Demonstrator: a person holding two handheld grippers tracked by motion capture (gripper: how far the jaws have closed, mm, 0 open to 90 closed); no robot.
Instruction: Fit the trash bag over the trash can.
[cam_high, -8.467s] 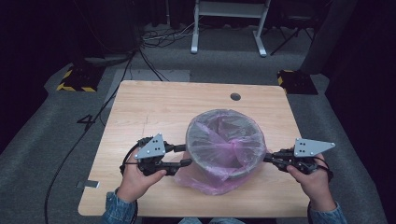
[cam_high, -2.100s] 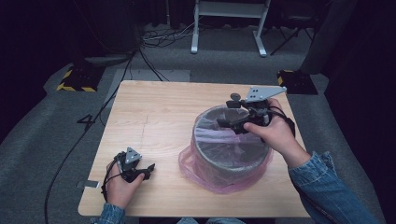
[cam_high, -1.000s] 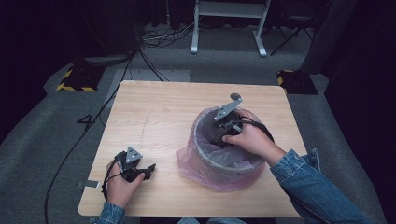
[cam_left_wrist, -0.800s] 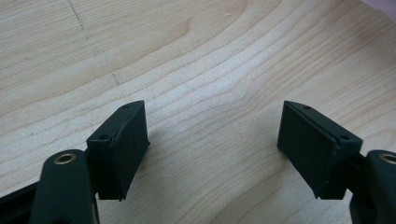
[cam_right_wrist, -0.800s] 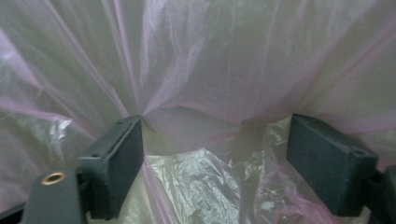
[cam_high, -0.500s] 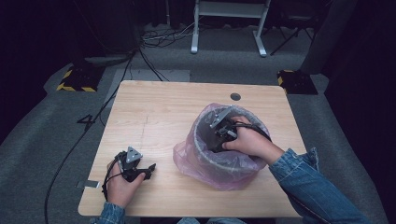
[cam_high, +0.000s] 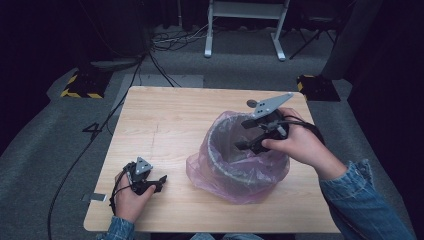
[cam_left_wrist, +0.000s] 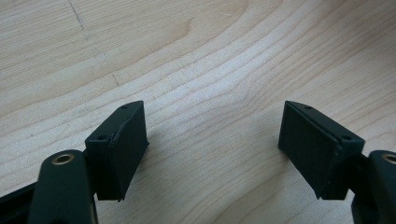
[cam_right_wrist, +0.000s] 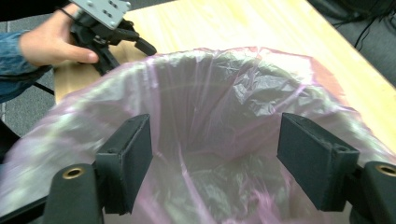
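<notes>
Right gripper hangs over the mouth of the bin near the desk's right edge, jaws wide, having just closed slightly with nothing between them. Left gripper rests wide and empty near the front-left corner. Seating the pink liner well likely means pressing it evenly against the walls.

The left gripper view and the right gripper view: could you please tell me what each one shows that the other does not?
The left gripper view: bare wooden tabletop beneath the left gripper, nothing between its open jaws. The right gripper view: the right gripper, also open, above the mouth of the bin lined with a pink bag, plus the person's other hand farther off. Both share two black jaws standing apart and the wooden table.
</notes>
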